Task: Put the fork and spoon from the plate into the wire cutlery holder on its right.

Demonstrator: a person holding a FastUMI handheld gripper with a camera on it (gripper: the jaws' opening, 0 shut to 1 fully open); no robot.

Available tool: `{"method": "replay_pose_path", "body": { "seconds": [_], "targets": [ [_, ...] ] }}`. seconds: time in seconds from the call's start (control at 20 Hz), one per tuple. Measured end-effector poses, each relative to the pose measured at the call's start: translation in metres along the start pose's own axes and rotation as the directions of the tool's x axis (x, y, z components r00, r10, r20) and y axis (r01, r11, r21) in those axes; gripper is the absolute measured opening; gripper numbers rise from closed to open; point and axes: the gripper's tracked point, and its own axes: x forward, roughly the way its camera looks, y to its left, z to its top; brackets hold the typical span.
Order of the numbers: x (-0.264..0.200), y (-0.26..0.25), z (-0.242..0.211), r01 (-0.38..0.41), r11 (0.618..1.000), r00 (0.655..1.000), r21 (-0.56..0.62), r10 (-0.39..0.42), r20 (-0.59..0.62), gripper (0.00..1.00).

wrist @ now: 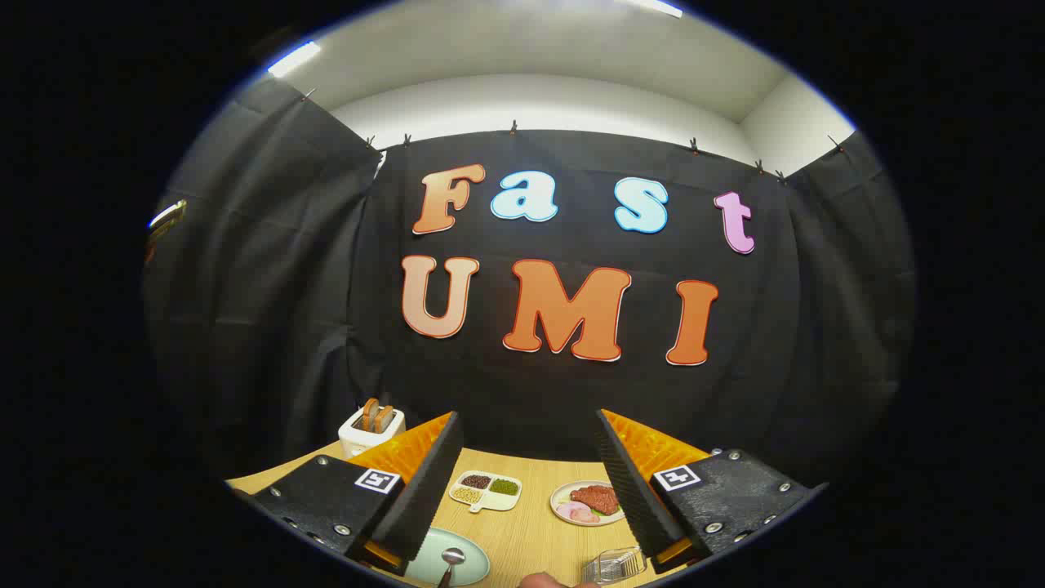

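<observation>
Tool raised, fingers wide apart.

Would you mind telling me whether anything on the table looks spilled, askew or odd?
Nothing stands out. The spoon lies on the plate, the wire cutlery holder stands to its right, and the claw hangs open above.

A pale green round plate sits on the wooden table, partly hidden behind the left finger. On it lies 1 spoon, its shiny bowl facing up near the plate's middle and its handle running off toward the near edge (the fork cannot be made out). To the plate's right, apart from it, stands the wire cutlery holder, a small see-through rack of thin bars, nothing visible inside it.
</observation>
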Motion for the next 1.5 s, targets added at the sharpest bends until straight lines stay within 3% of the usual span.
{"method": "replay_pose_path", "body": {
  "seconds": [0.9,1.1,1.3,1.4,1.5],
  "targets": [
    [0.008,0.038,-0.016,-0.053,0.999,0.996,-0.006,0.052,-0.076,0.97],
    [0.015,0.047,-0.046,-0.072,0.997,0.979,0.012,0.073,-0.191,0.97],
    [0.028,0.065,-0.080,-0.128,0.991,0.930,0.042,0.135,-0.343,0.96],
    [0.028,0.076,-0.112,-0.160,0.986,0.878,0.049,0.165,-0.450,0.96],
    [0.021,0.085,-0.151,-0.189,0.981,0.804,0.043,0.180,-0.566,0.95]
  ]
}}
